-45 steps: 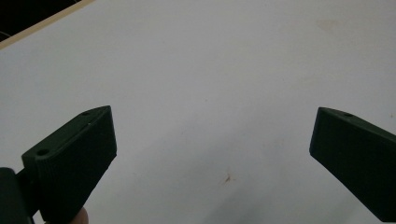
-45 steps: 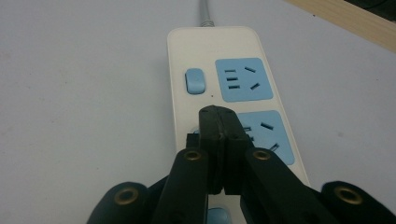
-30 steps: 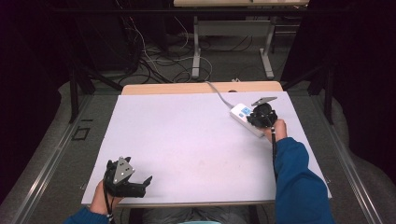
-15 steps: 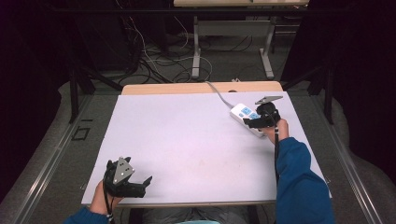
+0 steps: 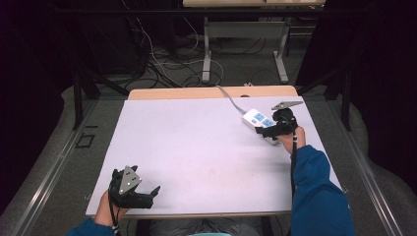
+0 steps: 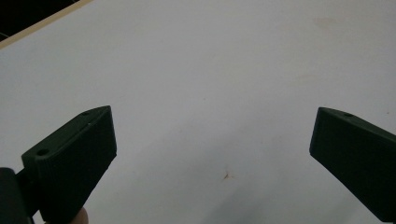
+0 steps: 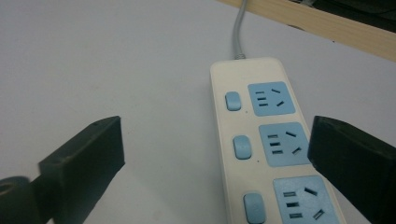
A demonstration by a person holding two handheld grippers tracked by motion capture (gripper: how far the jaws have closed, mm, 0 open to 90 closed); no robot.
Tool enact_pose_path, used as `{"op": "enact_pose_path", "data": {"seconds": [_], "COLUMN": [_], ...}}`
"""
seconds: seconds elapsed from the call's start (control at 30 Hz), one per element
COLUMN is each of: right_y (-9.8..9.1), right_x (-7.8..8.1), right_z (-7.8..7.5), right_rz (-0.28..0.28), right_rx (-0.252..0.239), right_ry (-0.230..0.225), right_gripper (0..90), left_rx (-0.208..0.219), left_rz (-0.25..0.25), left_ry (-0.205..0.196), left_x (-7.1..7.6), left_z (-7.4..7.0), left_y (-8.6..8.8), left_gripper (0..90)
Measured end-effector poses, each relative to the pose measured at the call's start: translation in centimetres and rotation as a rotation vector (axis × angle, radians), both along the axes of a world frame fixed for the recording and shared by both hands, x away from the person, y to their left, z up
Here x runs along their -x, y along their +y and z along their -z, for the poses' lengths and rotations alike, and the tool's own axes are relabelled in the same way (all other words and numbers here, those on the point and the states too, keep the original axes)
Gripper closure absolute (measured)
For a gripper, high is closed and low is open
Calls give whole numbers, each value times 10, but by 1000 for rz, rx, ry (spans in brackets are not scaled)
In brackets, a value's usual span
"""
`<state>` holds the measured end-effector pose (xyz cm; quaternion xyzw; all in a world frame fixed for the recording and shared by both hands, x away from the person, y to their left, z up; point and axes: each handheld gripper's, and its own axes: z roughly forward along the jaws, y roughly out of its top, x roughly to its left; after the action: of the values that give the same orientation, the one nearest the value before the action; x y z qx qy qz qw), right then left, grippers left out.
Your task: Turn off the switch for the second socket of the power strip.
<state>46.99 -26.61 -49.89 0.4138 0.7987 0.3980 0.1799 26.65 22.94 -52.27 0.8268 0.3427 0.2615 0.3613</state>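
- The tabletop (image 5: 196, 152) is a pale, matte white sheet over a wooden board; a strip of bare wood shows along its far edge at 12 o'clock.
- Its surface is mostly bare, with a faint brownish speck (image 6: 226, 176) in the left gripper view.
- A white power strip (image 5: 259, 124) with blue sockets and blue switches lies flat on the tabletop at about 2 o'clock, near the far right corner.
- Its grey cord (image 5: 230, 98) runs off toward 12 o'clock over the wooden edge.
- The right hand-held gripper (image 5: 260, 132) sits just over the near end of the power strip; its jaws have just been opening and now stand wide, with the strip below and between them, the pads not pressing on it.
- The left hand-held gripper (image 5: 153, 192) rests at 7 o'clock near the front edge, jaws wide apart over bare tabletop, holding nothing.
- Blue sleeves (image 5: 314, 196) come in from 6 o'clock.
- The room around is dark: black curtains at both sides, a grey floor (image 5: 59, 162), and tangled cables (image 5: 162, 64) at 11 o'clock.
- Beyond, at 12 o'clock, stand the metal legs of another table (image 5: 206, 54).
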Motion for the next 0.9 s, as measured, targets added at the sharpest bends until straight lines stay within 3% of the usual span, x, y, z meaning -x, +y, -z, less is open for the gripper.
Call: {"op": "enact_pose_path", "data": {"seconds": [0.33,0.67,0.9], "right_y": [2,0,-2], "right_x": [13,39,55], "right_z": [-6,-12,-12], "right_rz": [-21,-53,-80], "right_rx": [-31,-57,-47], "right_ry": [13,-7,-26], "right_gripper": [0,0,0], "left_rx": [0,-8,-6], "left_rz": [-1,2,1], "left_ry": [-4,-5,-8], "left_x": [1,2,1], "left_z": [0,-1,0], "left_y": [1,1,0], "left_gripper": [5,5,5]}}
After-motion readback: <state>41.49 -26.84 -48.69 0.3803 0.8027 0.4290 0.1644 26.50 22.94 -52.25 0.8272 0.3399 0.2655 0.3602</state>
